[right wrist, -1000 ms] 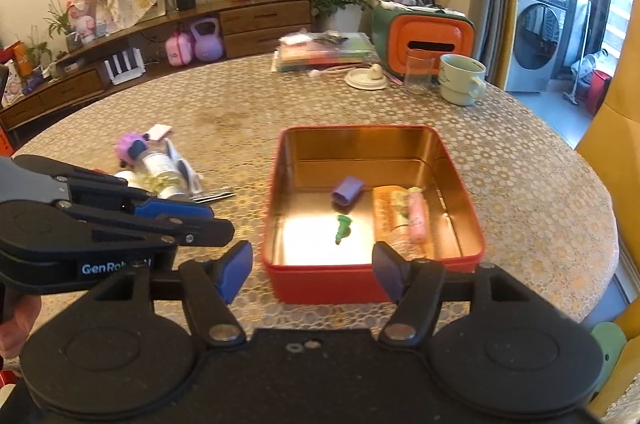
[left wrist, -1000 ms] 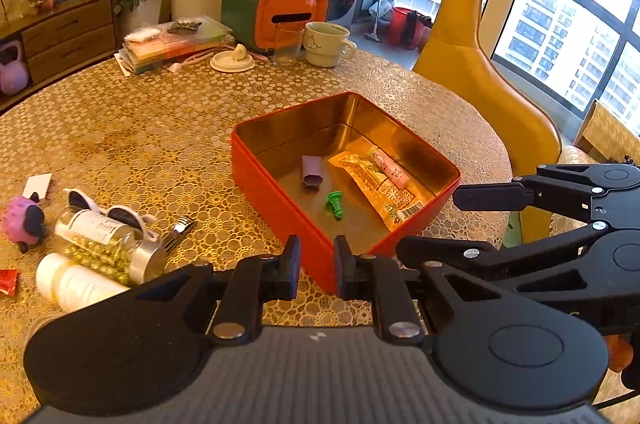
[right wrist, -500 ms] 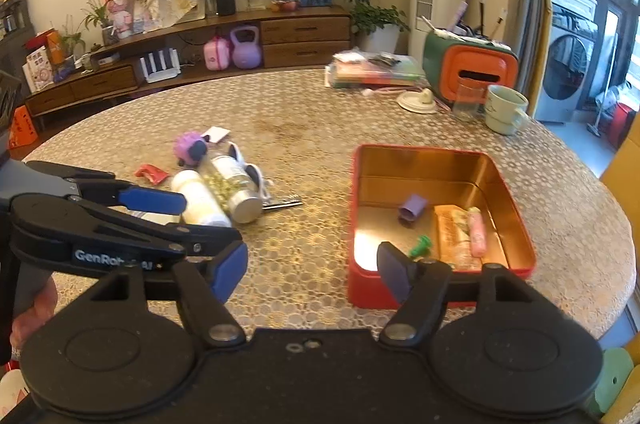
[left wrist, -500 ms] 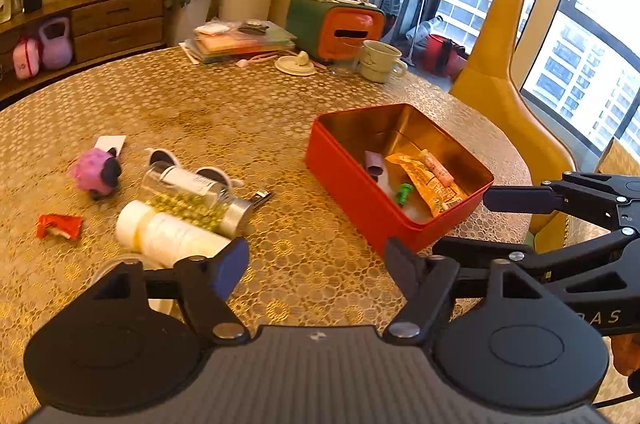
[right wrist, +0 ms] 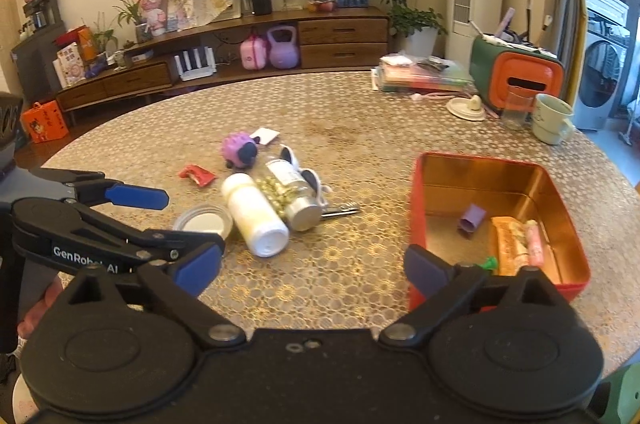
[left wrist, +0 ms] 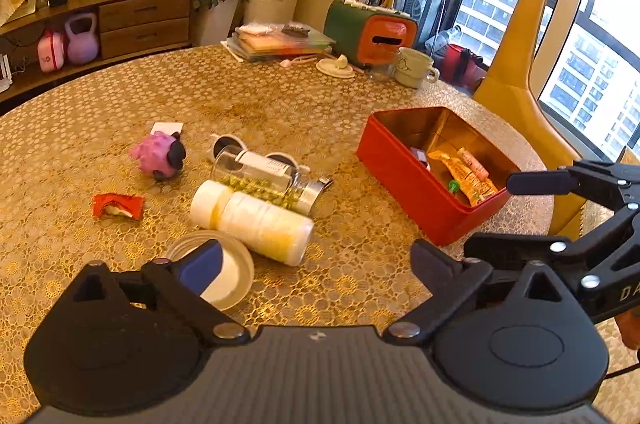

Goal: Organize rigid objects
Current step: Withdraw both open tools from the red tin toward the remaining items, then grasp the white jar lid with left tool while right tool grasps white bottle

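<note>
my left gripper (left wrist: 316, 264) is spread wide and holds nothing, aimed at the loose pile, i judge to pick next. my right gripper (right wrist: 312, 264) is equally wide and empty. just ahead lie a white bottle (left wrist: 252, 220) touching a clear capsule jar (left wrist: 266, 180), a round lid (left wrist: 232, 270), a pink spiky toy (left wrist: 158, 154) and a red wrapper (left wrist: 116, 206). the red tin (left wrist: 416, 184), right, holds small items. a second ago my left jaws were nearly closed, facing the tin; now they face the pile.
</note>
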A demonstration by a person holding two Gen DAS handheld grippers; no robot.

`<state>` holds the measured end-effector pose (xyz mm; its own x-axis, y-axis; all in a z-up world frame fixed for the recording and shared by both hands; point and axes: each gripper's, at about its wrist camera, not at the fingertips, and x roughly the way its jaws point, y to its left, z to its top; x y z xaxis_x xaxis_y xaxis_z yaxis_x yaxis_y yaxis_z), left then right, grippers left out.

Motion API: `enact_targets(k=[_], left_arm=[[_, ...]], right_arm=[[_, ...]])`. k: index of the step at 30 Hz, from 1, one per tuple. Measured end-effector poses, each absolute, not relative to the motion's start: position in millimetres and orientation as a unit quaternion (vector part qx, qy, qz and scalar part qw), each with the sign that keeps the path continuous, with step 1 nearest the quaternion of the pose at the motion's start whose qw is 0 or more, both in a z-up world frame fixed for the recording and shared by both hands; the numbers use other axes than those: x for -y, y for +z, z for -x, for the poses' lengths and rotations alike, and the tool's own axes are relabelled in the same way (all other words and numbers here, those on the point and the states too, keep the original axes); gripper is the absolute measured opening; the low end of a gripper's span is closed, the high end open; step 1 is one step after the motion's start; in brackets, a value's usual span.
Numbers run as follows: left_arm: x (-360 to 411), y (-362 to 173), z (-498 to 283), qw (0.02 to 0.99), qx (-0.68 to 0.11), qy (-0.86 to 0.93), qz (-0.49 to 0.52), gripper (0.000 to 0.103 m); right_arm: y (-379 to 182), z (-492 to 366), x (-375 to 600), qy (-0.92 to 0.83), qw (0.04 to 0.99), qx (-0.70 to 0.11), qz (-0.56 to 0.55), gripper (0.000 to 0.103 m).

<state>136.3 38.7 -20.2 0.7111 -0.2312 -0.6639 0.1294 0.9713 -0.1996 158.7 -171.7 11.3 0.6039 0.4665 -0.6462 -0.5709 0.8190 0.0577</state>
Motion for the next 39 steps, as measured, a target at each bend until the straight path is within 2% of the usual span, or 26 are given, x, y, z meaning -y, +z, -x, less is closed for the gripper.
enact_targets(k=[11,29,39], left_arm=[[-53,-46,-143,0.917,-0.394,-0.051,0.045,0.103],[-75,-79,-160,0.902,-0.419,-0.055,0.082,0.103],[-78,-92,-170,0.904,-0.418,-0.045,0.081,0.103]], right_arm=[[-7,-189,146,0.298,0.871,-0.388,0.045,0.103],[-42,-237,84,0.305,0.839,-0.447,0.054,0.102],[-65,-262,67,0.294,0.824,-0.482,0.044,0.096]])
